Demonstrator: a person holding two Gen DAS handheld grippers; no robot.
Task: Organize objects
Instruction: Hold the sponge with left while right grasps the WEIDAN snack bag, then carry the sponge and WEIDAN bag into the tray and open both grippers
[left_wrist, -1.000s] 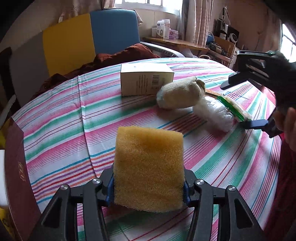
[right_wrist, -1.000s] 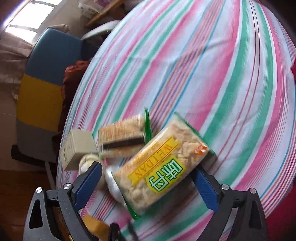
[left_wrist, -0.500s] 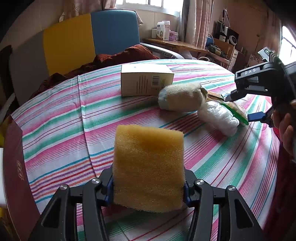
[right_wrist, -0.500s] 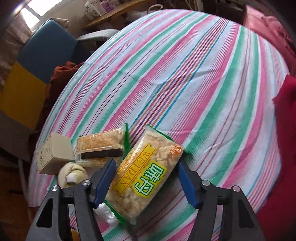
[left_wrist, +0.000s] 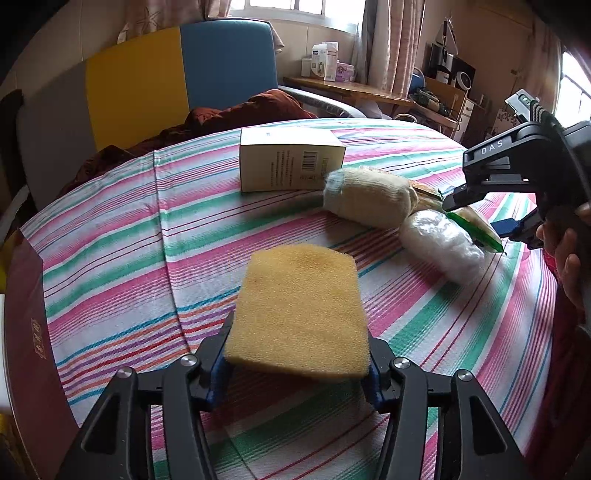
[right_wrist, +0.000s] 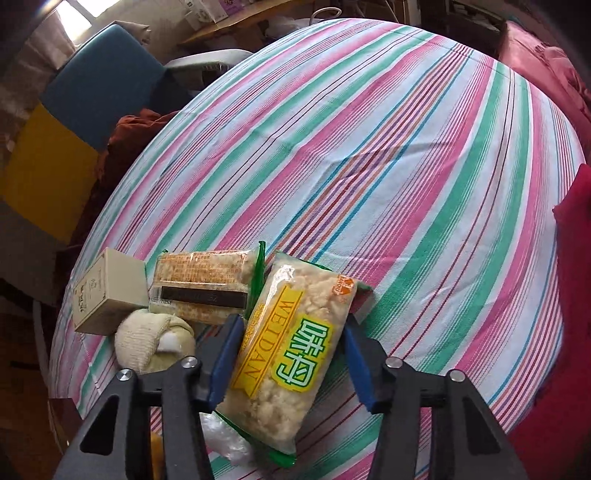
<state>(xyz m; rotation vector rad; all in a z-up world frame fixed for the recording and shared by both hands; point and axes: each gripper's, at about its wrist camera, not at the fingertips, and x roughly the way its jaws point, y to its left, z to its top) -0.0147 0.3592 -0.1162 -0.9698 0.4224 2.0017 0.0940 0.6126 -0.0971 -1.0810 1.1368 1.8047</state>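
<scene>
My left gripper (left_wrist: 297, 363) is shut on a yellow sponge (left_wrist: 299, 314) and holds it low over the striped tablecloth (left_wrist: 122, 236). My right gripper (right_wrist: 291, 354) is shut on a Weidan snack packet (right_wrist: 291, 354) at the right end of a row of objects; it also shows in the left wrist view (left_wrist: 517, 192). The row holds a cream box (left_wrist: 291, 162), a rolled cream sock (left_wrist: 369, 197), a clear plastic bundle (left_wrist: 441, 245) and a second snack packet (right_wrist: 201, 282).
The round table's striped cloth (right_wrist: 369, 147) stretches beyond the packets. A dark red box (left_wrist: 26, 332) lies at the left table edge. A yellow and blue chair (left_wrist: 177, 74) with brown cloth stands behind. Red fabric (right_wrist: 569, 258) lies at the right.
The right gripper has closed on the snack packet and brought it down beside the second packet. The left gripper has tilted the sponge flatter and lower toward the cloth.
</scene>
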